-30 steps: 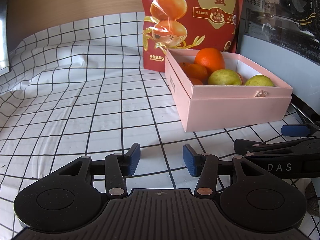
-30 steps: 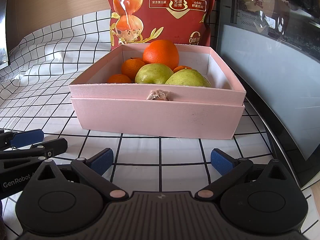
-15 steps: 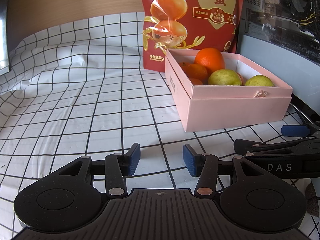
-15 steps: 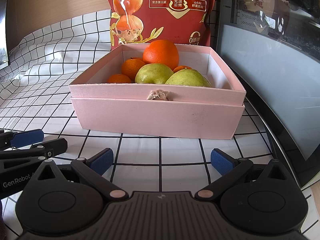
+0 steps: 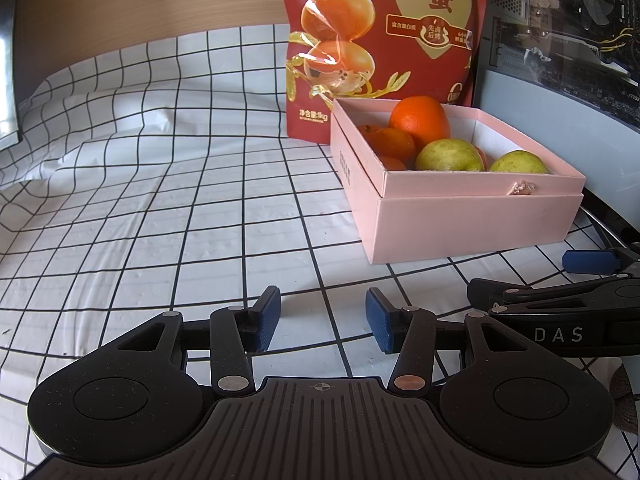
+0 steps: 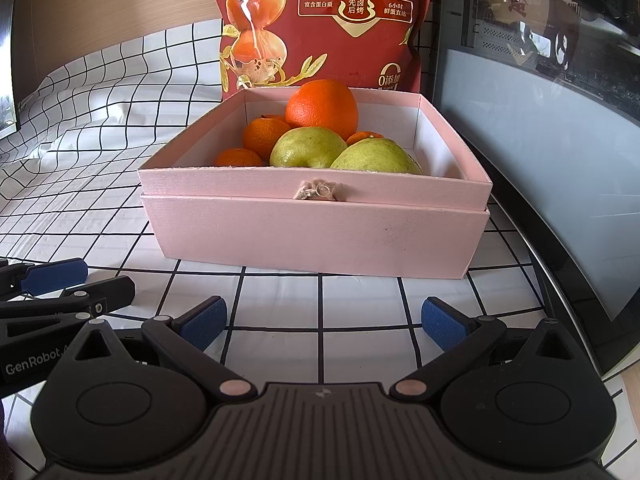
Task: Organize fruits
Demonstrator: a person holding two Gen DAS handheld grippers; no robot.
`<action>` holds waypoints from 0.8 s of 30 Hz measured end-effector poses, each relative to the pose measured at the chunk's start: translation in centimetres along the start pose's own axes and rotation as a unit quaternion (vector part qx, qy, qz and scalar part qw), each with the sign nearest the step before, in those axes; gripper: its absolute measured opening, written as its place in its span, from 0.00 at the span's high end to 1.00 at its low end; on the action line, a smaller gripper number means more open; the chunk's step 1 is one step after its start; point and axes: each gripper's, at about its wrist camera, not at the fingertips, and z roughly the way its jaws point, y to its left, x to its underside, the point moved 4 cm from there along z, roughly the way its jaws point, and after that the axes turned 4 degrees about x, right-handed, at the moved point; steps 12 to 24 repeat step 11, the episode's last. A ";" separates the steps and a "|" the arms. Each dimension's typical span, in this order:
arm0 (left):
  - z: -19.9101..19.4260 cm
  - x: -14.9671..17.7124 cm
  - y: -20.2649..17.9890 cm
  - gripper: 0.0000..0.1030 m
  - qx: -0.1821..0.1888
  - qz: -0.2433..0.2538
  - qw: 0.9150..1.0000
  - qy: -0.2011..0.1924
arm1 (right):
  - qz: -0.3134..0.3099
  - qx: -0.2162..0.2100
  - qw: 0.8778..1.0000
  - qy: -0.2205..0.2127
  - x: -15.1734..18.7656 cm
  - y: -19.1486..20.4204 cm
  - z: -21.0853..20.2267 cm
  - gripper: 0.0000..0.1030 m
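Left tongs [image 5: 323, 322]: low over the cloth, jaws partly apart, nothing between the blue pads.
Right tongs [image 6: 324, 325]: jaws spread wide, empty, pointed at the front wall of the box, a little short of it.
Side by side: each tongs shows at the edge of the other's view, the left one just beside the right.
Box [image 6: 316, 232]: pink, open-topped, on the cloth, ahead of the right tongs and up and to the right of the left ones.
Fruit: all inside the box; a big orange [image 6: 322, 109] sits highest at the back, two green pears [image 6: 308, 148] lie against the front wall, small oranges [image 6: 262, 136] fill the left side.
Bag [image 6: 320, 24]: red, printed with eggs, upright just behind the box.
Cloth [image 5: 168, 208]: white with black grid lines, creased toward the far left.
Right edge: a dark glass-sided case [image 6: 560, 92] stands just beside the box.
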 end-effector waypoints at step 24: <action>0.0 0.0 0.0 0.49 -0.001 0.001 1.000 0.000 | 0.000 0.000 1.000 0.000 0.0 0.0 0.0 0.00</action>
